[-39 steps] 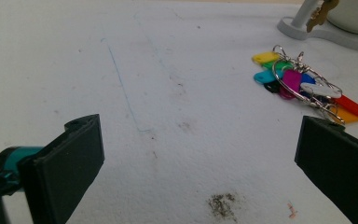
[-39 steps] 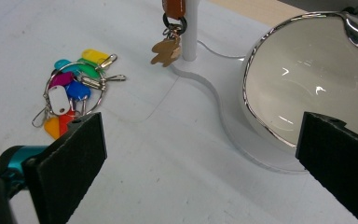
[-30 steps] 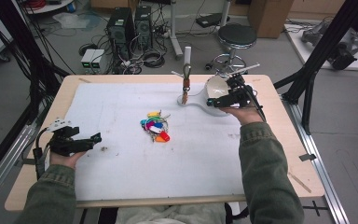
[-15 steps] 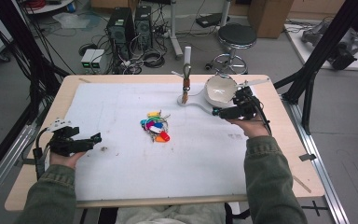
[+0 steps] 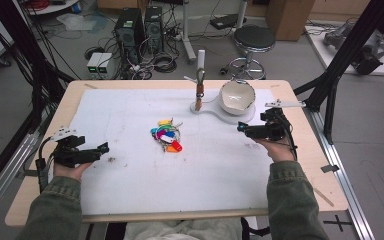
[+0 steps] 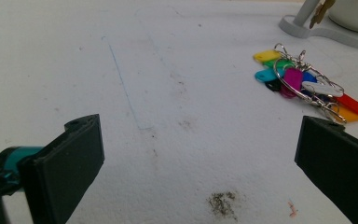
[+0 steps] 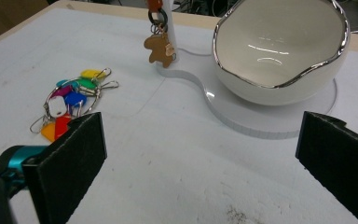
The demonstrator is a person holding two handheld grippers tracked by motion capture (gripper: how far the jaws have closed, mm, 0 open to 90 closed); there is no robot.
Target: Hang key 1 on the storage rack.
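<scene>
The bunch of keys (image 5: 167, 136) lies loose near the middle of the white surface (image 5: 130, 180), a fan of coloured plastic tags on a thin wire ring (image 6: 303, 84) with small metal clips splayed around it. By the look of it the bunch is light and floppy: the tags would swing and slide on the ring when lifted, and the smooth plastic could slip out of a shallow pinch. The ring itself, or the thick cluster where the tags overlap, seems the surest place to take hold; a single outer tag such as the red one (image 6: 353, 104) would let the rest dangle and twist.

Beyond the keys, toward the far edge, a white stand (image 5: 215, 107) carries an upright post with a brown keychain figure (image 7: 159, 48) hanging on it, and a glossy white bowl (image 5: 237, 96) with a silvery rim sits on the stand's round base.

The right gripper (image 5: 242, 128) hovers just in front of that base, fingers (image 7: 67, 161) spread wide, holding and touching nothing. The left gripper (image 5: 101, 148) rests low at the near left, well apart from the keys, its fingers (image 6: 72, 158) likewise wide open and empty
</scene>
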